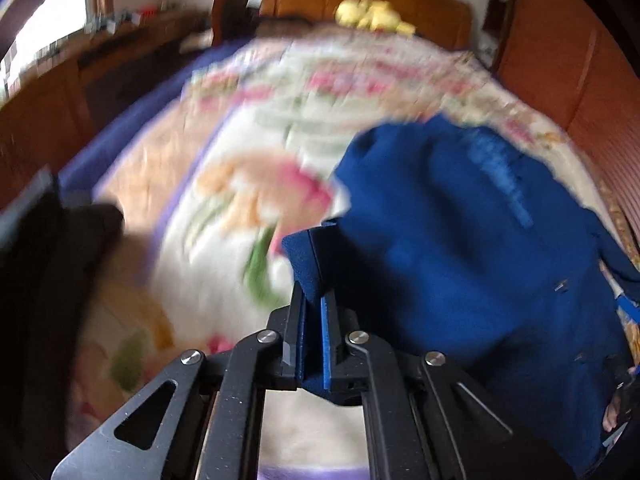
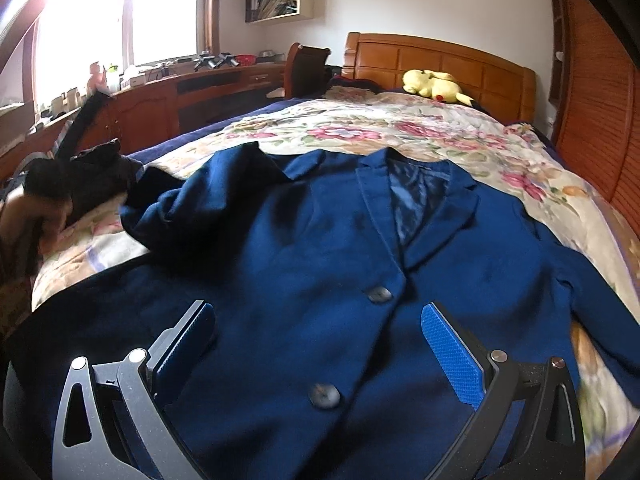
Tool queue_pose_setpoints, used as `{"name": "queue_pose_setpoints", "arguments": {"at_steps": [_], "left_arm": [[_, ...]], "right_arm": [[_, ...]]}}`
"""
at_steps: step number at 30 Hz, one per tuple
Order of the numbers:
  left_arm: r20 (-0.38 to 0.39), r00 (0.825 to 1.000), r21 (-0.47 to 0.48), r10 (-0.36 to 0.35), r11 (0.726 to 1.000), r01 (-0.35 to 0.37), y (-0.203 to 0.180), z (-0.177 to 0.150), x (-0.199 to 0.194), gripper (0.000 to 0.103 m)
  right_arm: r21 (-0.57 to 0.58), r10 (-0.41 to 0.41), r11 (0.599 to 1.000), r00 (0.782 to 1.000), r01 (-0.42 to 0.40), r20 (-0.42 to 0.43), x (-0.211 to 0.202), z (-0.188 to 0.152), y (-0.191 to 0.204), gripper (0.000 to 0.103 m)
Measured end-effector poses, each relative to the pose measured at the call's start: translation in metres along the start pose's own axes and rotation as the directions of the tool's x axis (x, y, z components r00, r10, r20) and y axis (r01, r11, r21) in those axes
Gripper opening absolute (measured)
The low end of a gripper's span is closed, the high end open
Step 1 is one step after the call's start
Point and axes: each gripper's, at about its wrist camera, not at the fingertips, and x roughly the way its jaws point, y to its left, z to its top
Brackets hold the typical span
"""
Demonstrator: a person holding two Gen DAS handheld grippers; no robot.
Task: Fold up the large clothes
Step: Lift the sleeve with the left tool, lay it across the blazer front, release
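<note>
A dark blue jacket [image 2: 320,248] lies front up on the floral bedspread [image 2: 400,128], collar toward the headboard, with two dark buttons [image 2: 379,294] down its front. My right gripper [image 2: 318,312] hovers open over the lower front, its blue pads [image 2: 452,352] wide apart and nothing between them. In the blurred left wrist view my left gripper [image 1: 313,294] is shut on a fold of the jacket's [image 1: 460,220] edge, which sticks up between the fingers. The jacket's left sleeve [image 2: 180,208] lies bunched and partly lifted.
A wooden headboard [image 2: 440,60] with a yellow plush toy [image 2: 434,86] marks the far end of the bed. A long wooden desk [image 2: 180,96] runs along the left under the window. Slatted wooden doors [image 2: 592,120] stand on the right. A dark blurred shape [image 2: 60,188] sits at the bed's left edge.
</note>
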Motion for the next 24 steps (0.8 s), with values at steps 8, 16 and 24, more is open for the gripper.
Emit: {"name": "queue_pose_setpoints", "arguments": {"at_steps": [8, 16, 24], "left_arm": [[0.215, 0.972, 0.147, -0.098, 0.987, 0.067, -0.098, 0.056, -0.08, 0.006], [0.272, 0.931, 0.29, -0.245, 0.943, 0.164, -0.208, 0.077, -0.122, 0.006], [0.26, 0.909, 0.371, -0.324, 0.903, 0.216, -0.255, 0.066, -0.144, 0.006]], "right_arm": [[0.066, -0.086, 0.994, 0.996, 0.085, 0.017, -0.043, -0.008, -0.038, 0.103], [0.138, -0.165, 0.978, 0.986, 0.158, 0.035, -0.079, -0.015, -0.061, 0.103], [0.167, -0.205, 0.966, 0.978, 0.197, 0.034, -0.105, -0.02, -0.061, 0.103]]}}
